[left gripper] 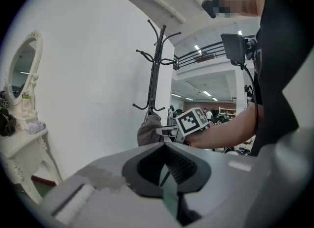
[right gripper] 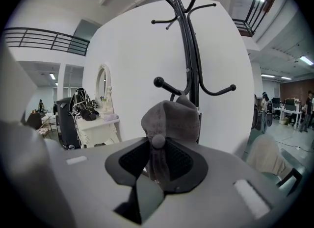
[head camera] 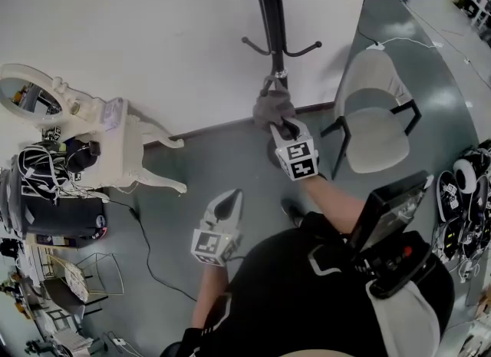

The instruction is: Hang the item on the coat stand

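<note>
A grey cap (head camera: 272, 107) hangs bunched from my right gripper (head camera: 282, 123), which is shut on its fabric close against the pole of the black coat stand (head camera: 268, 10). In the right gripper view the cap (right gripper: 171, 119) rises between the jaws of the right gripper (right gripper: 158, 151), just below the stand's lower hooks (right gripper: 158, 81). My left gripper (head camera: 225, 206) hangs lower and to the left, away from the stand, jaws together and empty. The left gripper view looks past the left gripper (left gripper: 169, 173) at the cap (left gripper: 148, 130) and the stand (left gripper: 156, 65).
A white dressing table (head camera: 115, 129) with an oval mirror (head camera: 31, 96) stands by the wall at left. A pale chair (head camera: 376, 117) sits right of the stand. Dark bags and cables (head camera: 54, 202) and a wire rack (head camera: 88, 275) crowd the left floor.
</note>
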`<state>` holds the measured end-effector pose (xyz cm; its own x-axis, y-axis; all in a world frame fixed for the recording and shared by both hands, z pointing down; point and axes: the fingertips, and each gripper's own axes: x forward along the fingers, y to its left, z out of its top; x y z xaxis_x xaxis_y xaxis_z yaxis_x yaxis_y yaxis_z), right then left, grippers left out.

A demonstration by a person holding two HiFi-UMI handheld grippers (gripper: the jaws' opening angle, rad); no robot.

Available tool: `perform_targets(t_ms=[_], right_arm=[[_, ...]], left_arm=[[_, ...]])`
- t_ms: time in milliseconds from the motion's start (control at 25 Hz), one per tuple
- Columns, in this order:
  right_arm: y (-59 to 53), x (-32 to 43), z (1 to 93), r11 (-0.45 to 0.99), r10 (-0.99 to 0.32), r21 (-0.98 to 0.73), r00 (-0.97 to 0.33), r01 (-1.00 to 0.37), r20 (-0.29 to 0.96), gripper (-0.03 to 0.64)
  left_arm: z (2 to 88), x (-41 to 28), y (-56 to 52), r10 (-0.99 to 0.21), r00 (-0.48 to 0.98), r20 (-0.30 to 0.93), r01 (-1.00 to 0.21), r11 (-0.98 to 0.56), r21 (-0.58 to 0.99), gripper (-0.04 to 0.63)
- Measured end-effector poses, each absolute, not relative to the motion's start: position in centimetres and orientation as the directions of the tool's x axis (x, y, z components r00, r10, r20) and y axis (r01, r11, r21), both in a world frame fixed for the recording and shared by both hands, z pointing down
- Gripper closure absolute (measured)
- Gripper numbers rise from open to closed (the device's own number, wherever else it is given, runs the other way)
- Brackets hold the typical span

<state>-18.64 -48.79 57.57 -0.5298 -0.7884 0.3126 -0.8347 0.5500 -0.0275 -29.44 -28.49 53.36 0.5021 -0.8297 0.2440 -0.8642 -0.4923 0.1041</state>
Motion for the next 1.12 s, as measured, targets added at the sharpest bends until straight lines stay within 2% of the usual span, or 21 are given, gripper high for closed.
perform_targets(t_ms=[600,1120], right_arm=[[-52.2,-18.2,61.3,0.503,-0.794,-0.033,-0.476,-0.864,0.377,0.517],[-53.9,-18.2,62.9,0.494,-0.791,-0.030,-0.463,-0.869,0.399,0.514]], left_arm=[[54.0,-29.6,-29.4,-0.842,0.477,0.251,-0.878,-0.467,0.102,0.537],[60.3,-28.9,-28.5,-0.774,0.541,0.330,-0.839,-0.522,0.153,0.537]])
